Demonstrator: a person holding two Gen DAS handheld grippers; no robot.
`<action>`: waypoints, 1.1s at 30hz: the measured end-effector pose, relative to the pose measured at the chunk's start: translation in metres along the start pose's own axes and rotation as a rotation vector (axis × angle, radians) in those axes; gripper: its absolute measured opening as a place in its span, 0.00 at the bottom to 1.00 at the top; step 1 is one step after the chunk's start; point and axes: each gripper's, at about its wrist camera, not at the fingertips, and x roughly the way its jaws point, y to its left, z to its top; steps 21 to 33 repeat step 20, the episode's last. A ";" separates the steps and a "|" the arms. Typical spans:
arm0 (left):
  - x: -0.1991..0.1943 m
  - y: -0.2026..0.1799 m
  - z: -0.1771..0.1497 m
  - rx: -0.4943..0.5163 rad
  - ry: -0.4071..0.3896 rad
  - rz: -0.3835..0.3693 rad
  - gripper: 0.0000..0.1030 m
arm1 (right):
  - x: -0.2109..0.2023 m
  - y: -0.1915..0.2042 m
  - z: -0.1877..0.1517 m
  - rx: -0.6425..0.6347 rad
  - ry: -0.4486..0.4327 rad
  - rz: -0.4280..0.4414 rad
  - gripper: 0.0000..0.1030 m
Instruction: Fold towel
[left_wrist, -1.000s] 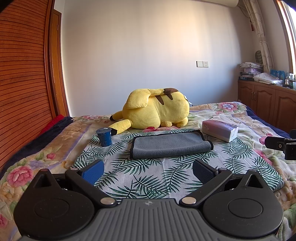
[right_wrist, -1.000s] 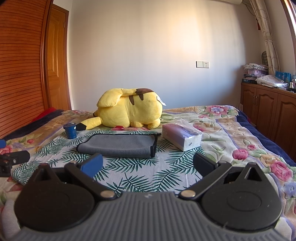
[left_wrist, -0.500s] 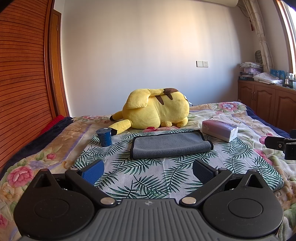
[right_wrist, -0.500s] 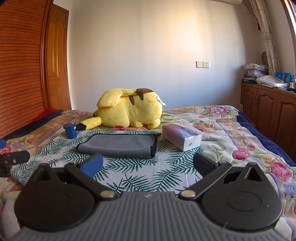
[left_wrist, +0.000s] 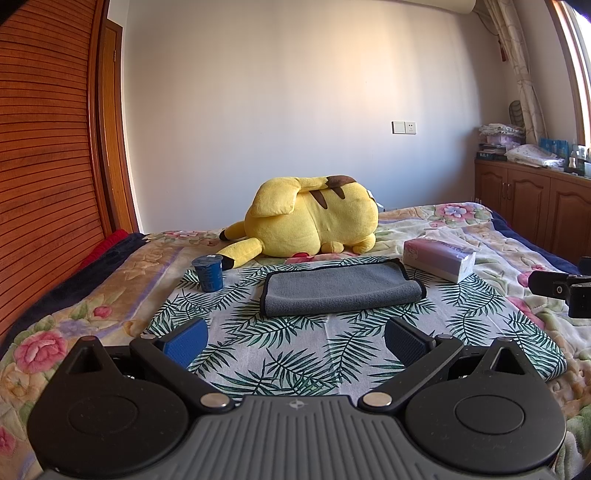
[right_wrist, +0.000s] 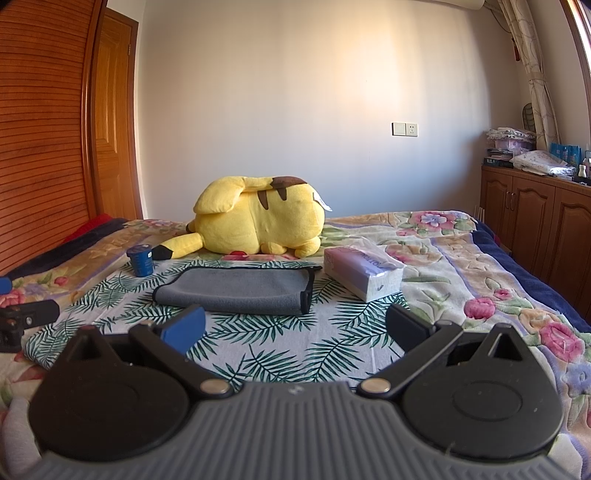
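Left wrist: grey towel (left_wrist: 341, 290) folded flat, black-edged; both hand-held grippers (left_wrist: 295, 338) (right_wrist: 293, 325) spread apart.

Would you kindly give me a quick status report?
Left hand-held gripper open, right hand-held gripper open, both empty. Grey towel folded over on leaf-print cloth, untouched. Blue cup, tissue box flank it.

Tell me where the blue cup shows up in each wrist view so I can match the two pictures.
Left wrist view: the blue cup stands left of centre, left of the grey towel, by the yellow plush toy's tail.
Right wrist view: the blue cup sits further left, again left of the towel.
Shared landmark: the plush toy lies just behind the towel in both.
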 end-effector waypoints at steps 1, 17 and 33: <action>0.000 0.000 0.000 0.000 0.000 0.000 1.00 | 0.000 0.000 0.000 0.000 0.000 0.000 1.00; 0.000 0.001 0.001 0.005 -0.001 0.001 1.00 | 0.000 0.000 0.000 -0.001 0.000 0.000 1.00; 0.000 0.002 0.001 0.006 -0.001 0.003 1.00 | 0.000 0.000 0.000 0.000 0.000 0.000 1.00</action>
